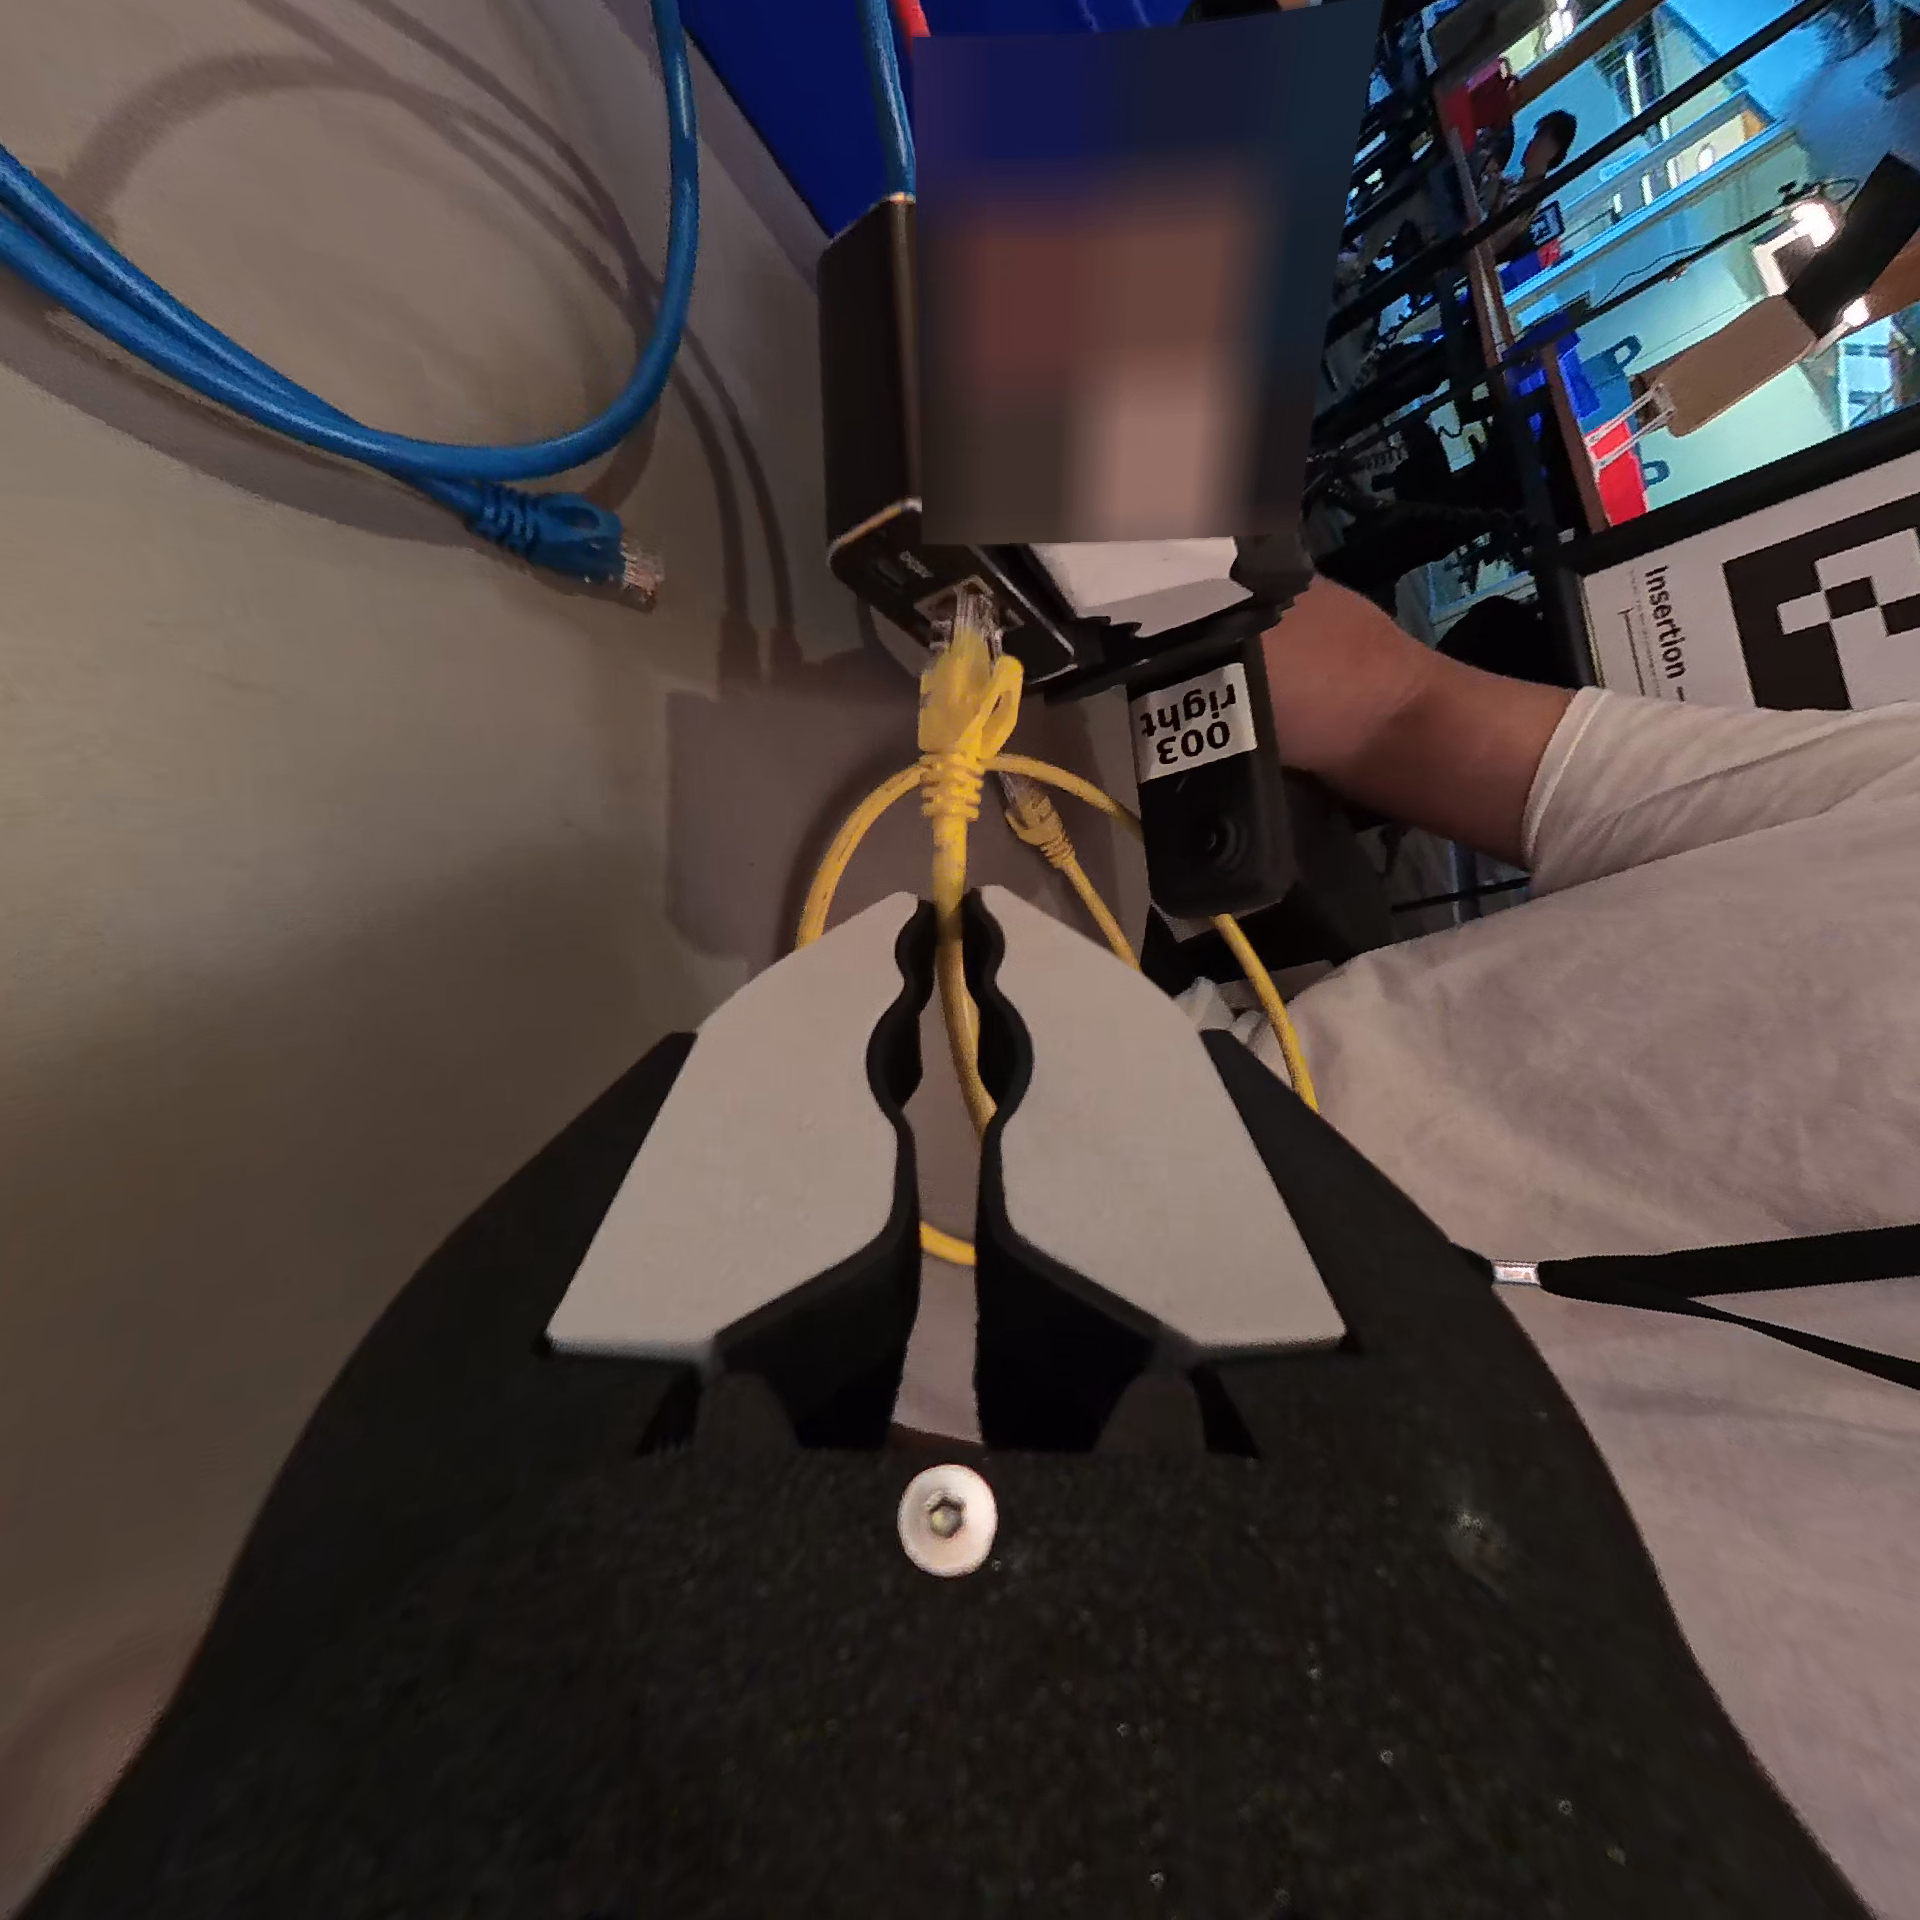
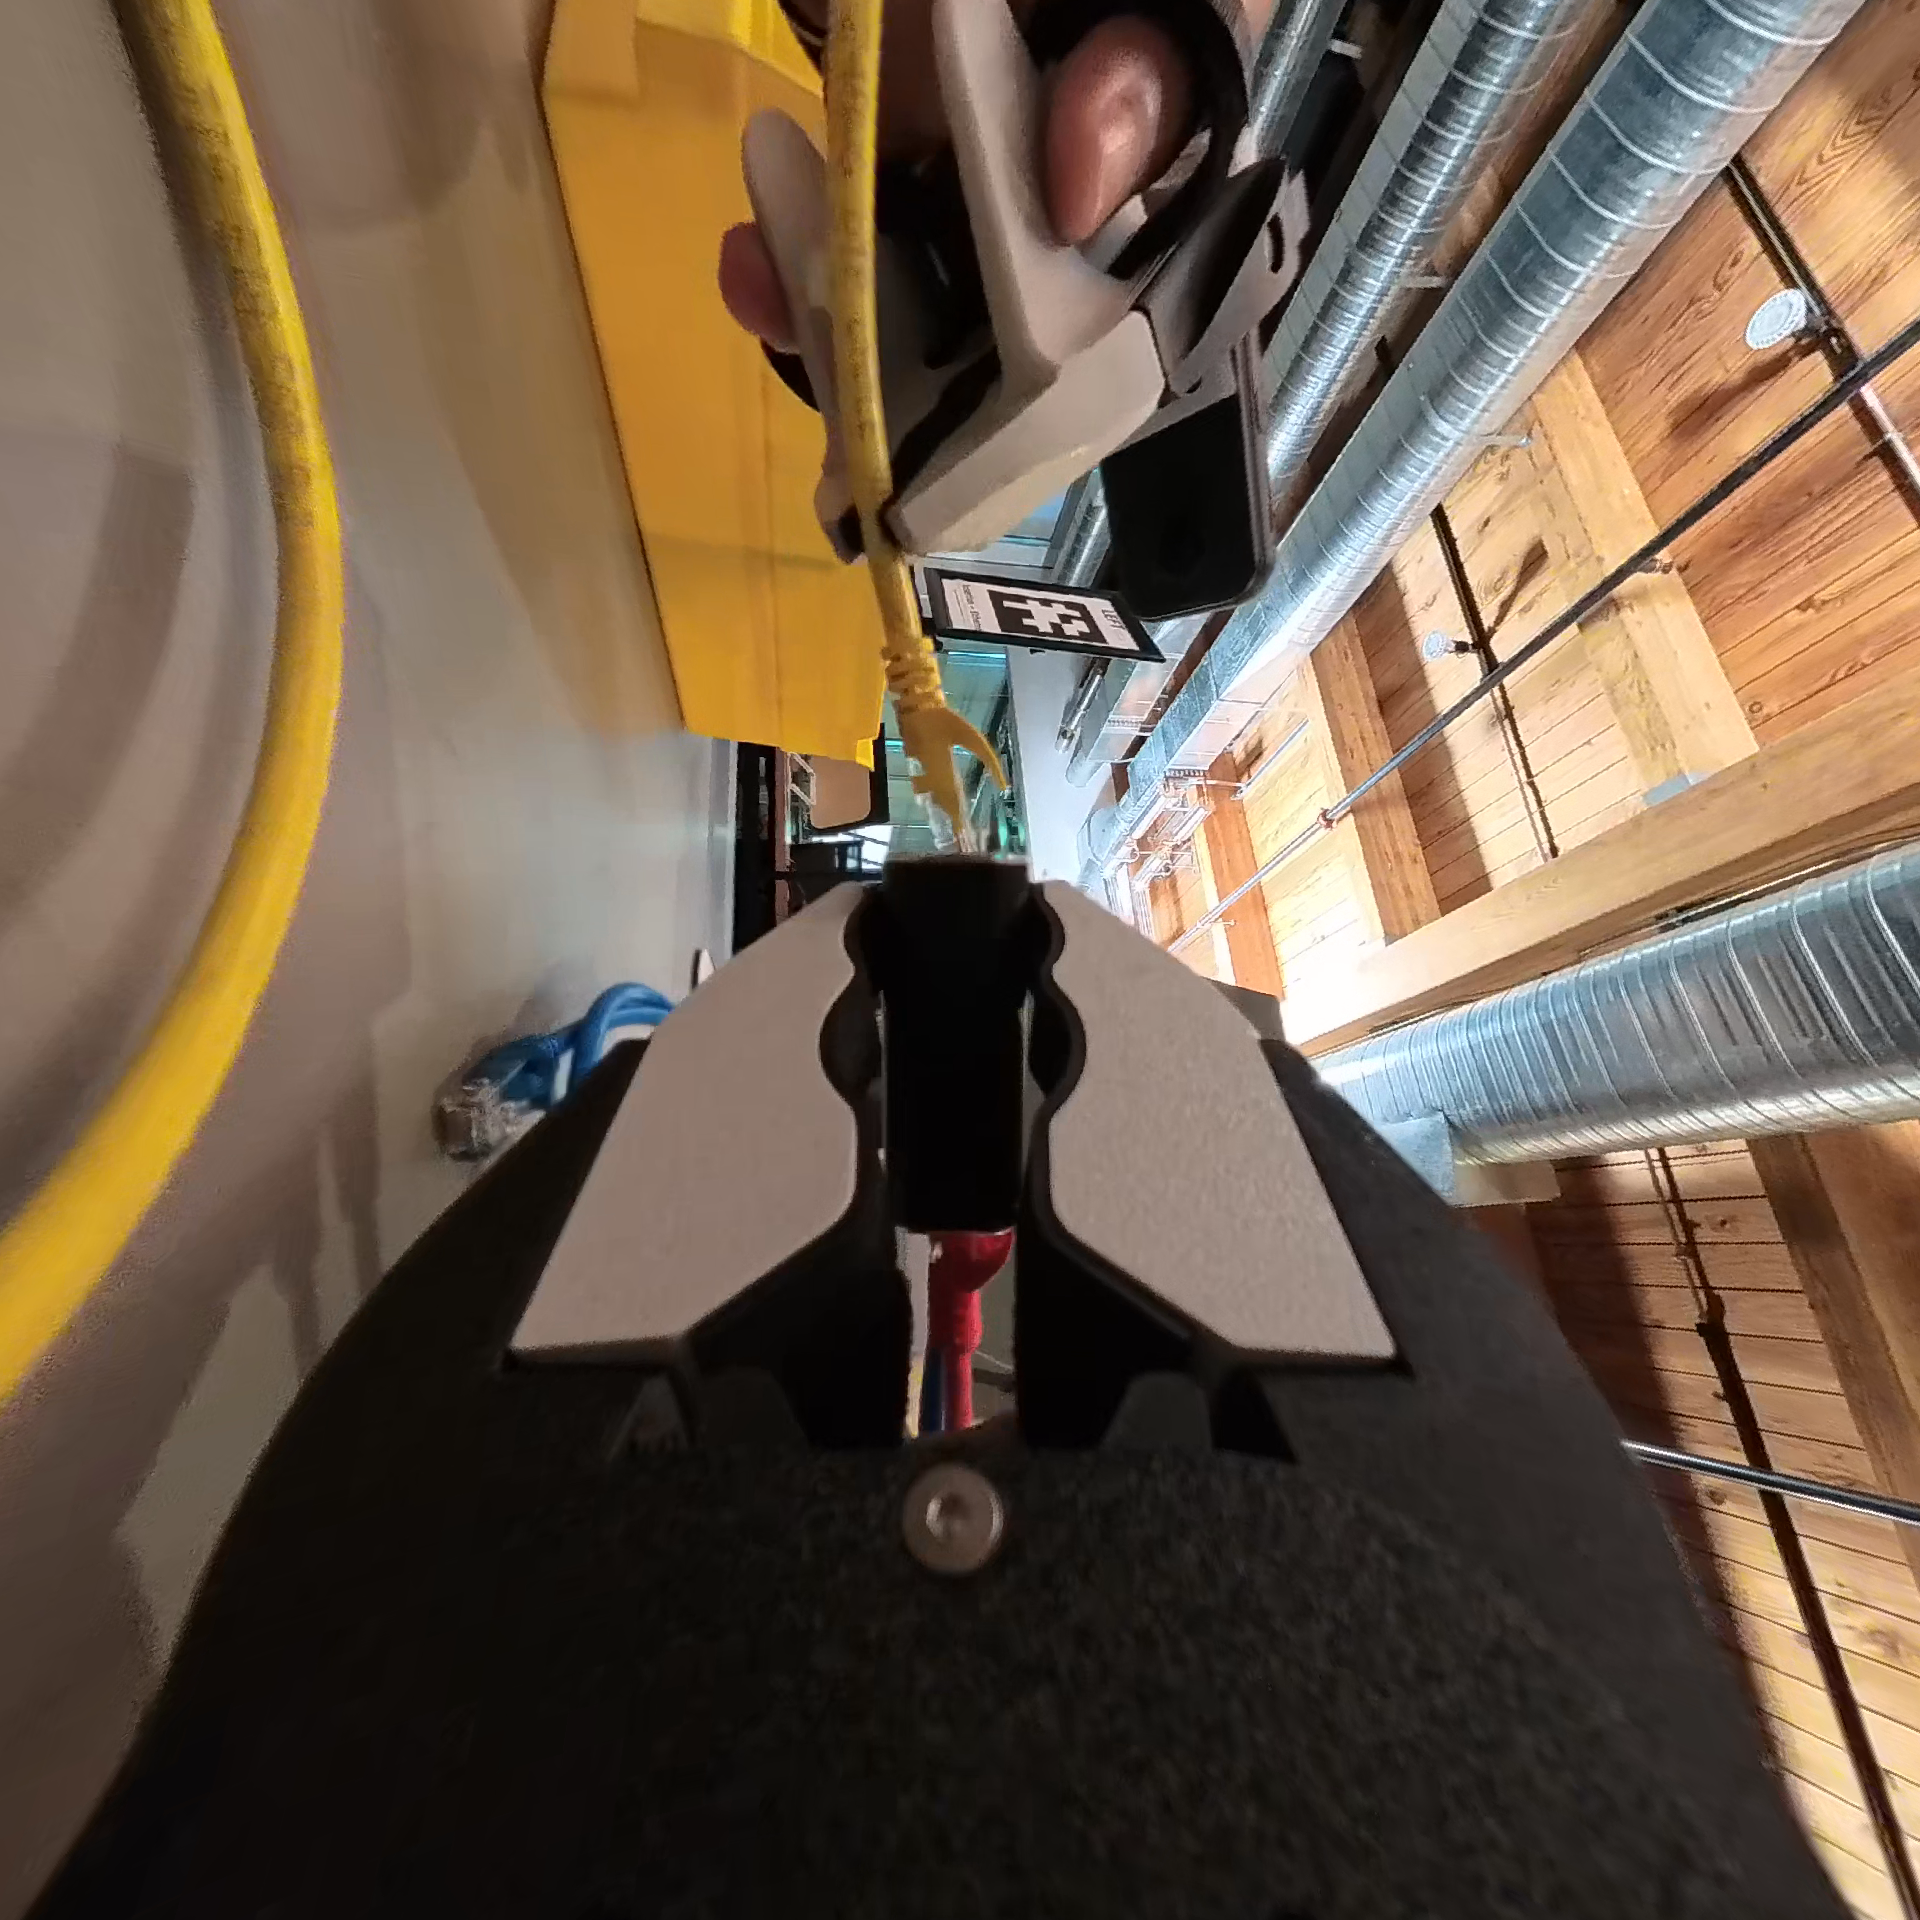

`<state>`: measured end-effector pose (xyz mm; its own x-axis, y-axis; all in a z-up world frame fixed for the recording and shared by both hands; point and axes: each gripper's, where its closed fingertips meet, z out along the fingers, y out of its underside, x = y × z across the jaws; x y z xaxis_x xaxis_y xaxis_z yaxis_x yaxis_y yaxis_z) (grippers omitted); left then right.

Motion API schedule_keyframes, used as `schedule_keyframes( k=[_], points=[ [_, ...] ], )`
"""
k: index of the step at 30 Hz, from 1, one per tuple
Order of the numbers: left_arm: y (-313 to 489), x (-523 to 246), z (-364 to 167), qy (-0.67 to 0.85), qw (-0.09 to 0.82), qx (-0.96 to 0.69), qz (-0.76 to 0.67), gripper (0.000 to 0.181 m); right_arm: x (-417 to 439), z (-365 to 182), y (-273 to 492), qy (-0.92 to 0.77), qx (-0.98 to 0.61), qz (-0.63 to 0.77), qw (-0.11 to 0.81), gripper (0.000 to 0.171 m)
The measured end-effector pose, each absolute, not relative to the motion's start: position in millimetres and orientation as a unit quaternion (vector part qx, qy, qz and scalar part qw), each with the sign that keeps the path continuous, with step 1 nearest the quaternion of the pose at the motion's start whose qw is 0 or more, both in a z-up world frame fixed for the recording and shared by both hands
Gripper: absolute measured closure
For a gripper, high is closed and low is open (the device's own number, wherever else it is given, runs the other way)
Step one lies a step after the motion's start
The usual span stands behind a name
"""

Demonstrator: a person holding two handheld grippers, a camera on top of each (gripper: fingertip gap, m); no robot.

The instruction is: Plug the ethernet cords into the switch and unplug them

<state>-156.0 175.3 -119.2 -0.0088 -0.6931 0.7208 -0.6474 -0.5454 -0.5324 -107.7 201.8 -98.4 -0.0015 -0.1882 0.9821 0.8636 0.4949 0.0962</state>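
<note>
Left gripper (image 1: pixel 951 914) is pinching the yellow cord (image 1: pixel 951 831) just behind its plug, which is sitting at a port of the black switch (image 1: pixel 868 416), itself being clamped edge-on by the right gripper (image 2: pixel 951 914).

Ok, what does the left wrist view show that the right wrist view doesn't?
Only the left wrist view shows the switch's port face with the yellow plug at a port, a second loose yellow plug, and a person's forearm.

Only the right wrist view shows the right gripper shut on the black switch, plus a yellow bin.

Both show the left gripper pinching the yellow cord and a loose blue plug.
</note>
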Motion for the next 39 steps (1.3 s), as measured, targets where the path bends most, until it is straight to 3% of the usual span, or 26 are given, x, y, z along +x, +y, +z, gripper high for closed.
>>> schedule_keyframes(
  k=[6,19,29,39],
  points=[
    [173.9,-154.9,-109.2,0.439,-0.004,-0.68,-0.587,0.177,-107.1,-98.4,200.8,-0.572,-0.323,-0.35,0.667,0.146],
    [168.4,-138.2,-126.8,0.441,0.013,-0.709,-0.551,0.176,-95.3,-128.9,234.5,-0.545,-0.474,-0.367,0.586,0.147],
    [171.7,-126.8,-121.1,0.412,0.038,-0.7,-0.582,0.172,-94.1,-113.7,228.1,-0.53,-0.441,-0.347,0.635,0.146],
    [165.6,-137.7,-117.5,0.434,0.002,-0.686,-0.584,0.175,-106.0,-110.0,216.4,-0.54,-0.422,-0.318,0.655,0.146]
  ],
)
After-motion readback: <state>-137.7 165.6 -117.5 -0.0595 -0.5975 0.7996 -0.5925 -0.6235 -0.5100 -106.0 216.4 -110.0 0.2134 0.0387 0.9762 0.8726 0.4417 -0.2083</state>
